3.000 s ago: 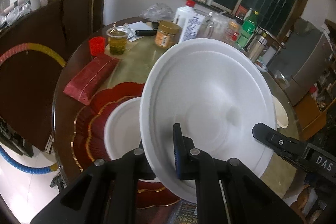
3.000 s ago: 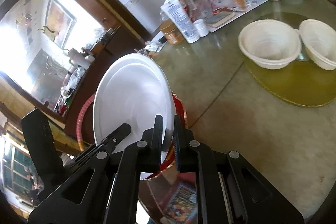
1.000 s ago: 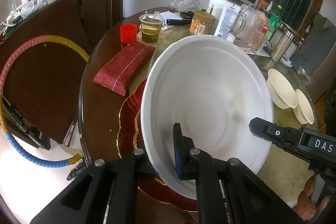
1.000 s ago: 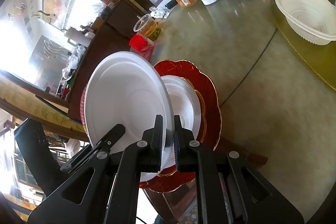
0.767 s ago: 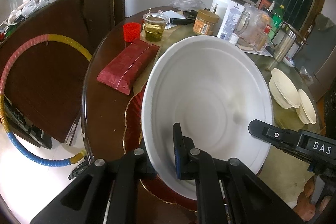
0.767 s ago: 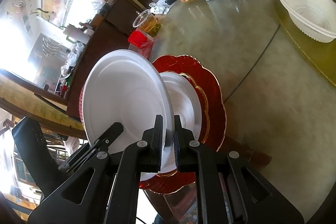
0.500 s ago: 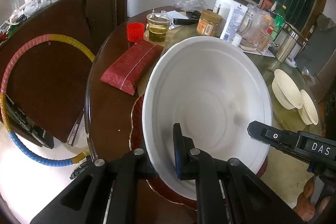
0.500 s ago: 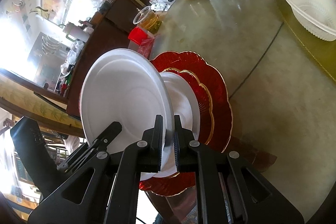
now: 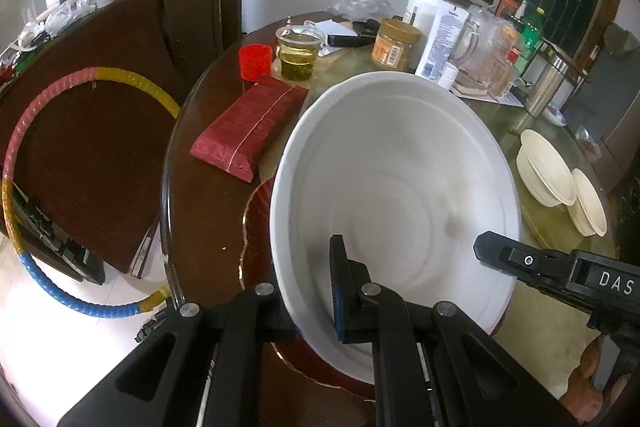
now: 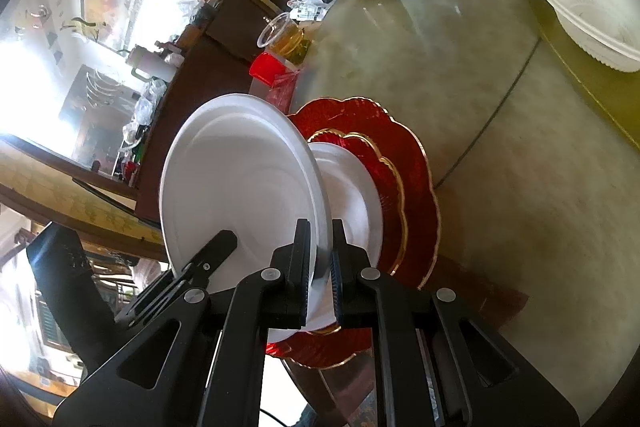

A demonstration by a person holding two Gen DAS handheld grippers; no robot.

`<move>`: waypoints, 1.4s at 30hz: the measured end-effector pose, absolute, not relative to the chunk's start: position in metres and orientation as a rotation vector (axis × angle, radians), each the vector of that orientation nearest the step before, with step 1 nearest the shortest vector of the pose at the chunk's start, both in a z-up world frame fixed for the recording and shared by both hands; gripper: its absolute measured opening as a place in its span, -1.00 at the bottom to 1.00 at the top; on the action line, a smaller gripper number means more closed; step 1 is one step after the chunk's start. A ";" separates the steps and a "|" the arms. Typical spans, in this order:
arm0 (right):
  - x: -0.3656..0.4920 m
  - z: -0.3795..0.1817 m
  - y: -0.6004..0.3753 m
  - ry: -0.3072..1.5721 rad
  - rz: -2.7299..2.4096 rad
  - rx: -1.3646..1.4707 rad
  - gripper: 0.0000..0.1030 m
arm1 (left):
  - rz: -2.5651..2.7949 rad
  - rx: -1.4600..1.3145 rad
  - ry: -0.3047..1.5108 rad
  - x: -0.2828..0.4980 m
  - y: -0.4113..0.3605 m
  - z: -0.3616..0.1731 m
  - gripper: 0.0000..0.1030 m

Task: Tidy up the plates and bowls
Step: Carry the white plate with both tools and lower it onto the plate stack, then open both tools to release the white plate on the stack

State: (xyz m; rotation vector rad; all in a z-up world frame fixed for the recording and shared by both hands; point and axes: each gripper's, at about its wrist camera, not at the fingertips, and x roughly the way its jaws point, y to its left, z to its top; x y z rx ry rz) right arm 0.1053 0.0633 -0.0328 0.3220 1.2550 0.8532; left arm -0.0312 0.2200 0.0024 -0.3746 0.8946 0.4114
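Note:
A large white plate (image 9: 396, 195) is held tilted above the table by both grippers. My left gripper (image 9: 312, 267) is shut on its near rim. My right gripper (image 10: 320, 259) is shut on the rim of the same plate (image 10: 240, 187). Under it lies a stack: a smaller white plate (image 10: 352, 187) on a small red scalloped plate (image 10: 390, 187) on a big red scalloped plate (image 10: 416, 163). The red stack's edge shows in the left wrist view (image 9: 256, 211). Two cream bowls (image 9: 544, 167) stand on the table's right side, and one shows in the right wrist view (image 10: 592, 11).
A red packet (image 9: 248, 123), a red cup (image 9: 255, 61), a cup of yellow liquid (image 9: 300, 55), a jar (image 9: 394, 45), bottles (image 9: 440, 39) and a steel flask (image 9: 548, 83) crowd the table's far side. A hula hoop (image 9: 24, 147) leans on the dark cabinet at left.
Both grippers have drawn back toward the table's near edge with the large white plate. More of the red stack and the smaller white plate shows beside it in the right wrist view.

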 end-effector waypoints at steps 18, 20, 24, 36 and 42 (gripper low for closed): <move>0.109 -0.040 0.062 1.295 0.856 0.347 -0.82 | 0.410 -0.369 0.918 -0.032 0.223 0.000 -0.79; 0.109 -0.041 0.060 1.300 0.855 0.355 -0.82 | 0.408 -0.374 0.919 -0.033 0.224 -0.001 -0.79; 0.107 -0.036 0.060 1.278 0.851 0.333 -0.82 | 0.405 -0.379 0.914 -0.033 0.224 0.000 -0.79; 0.105 -0.026 0.054 1.238 0.852 0.327 -0.71 | 0.428 -0.383 0.851 -0.038 0.221 0.011 0.10; 0.104 -0.023 0.046 1.208 0.881 0.377 -0.71 | 0.482 -0.371 0.781 -0.049 0.224 0.024 0.16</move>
